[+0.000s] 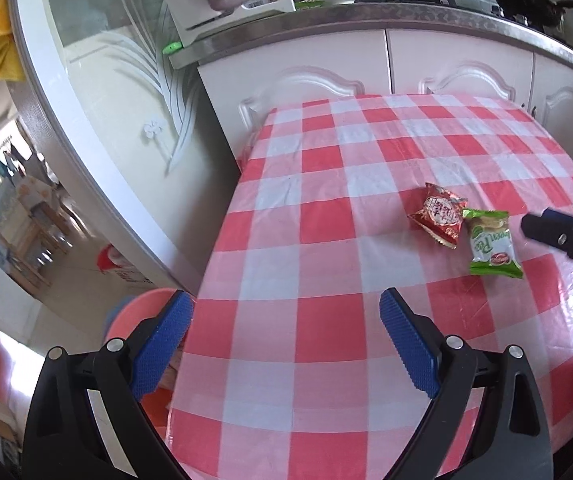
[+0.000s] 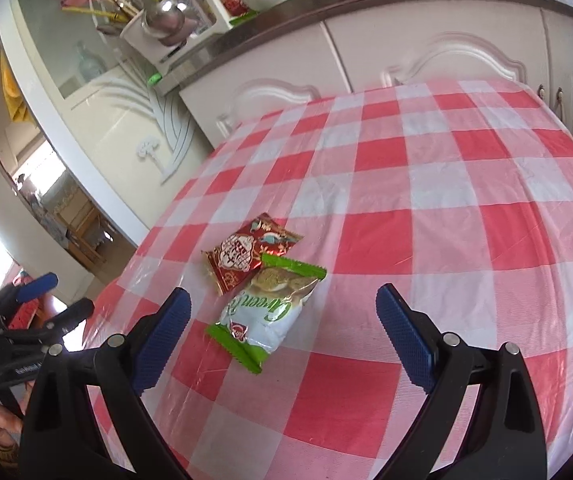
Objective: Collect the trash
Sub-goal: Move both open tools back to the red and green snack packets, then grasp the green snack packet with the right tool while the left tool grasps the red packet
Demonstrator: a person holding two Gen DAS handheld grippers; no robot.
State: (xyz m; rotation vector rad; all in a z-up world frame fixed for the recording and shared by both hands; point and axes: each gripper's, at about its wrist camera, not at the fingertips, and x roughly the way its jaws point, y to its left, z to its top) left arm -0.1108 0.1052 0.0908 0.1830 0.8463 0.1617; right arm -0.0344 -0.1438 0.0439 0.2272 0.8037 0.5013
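Your checkered counter (image 2: 426, 208) fills most of both views. Your left hand-held gripper (image 1: 284, 336) and right hand-held gripper (image 2: 282, 332) both gape wide, holding nothing. Centre-left in the right view, the green wrapper (image 2: 266, 316) overlaps the red wrapper (image 2: 246, 254).
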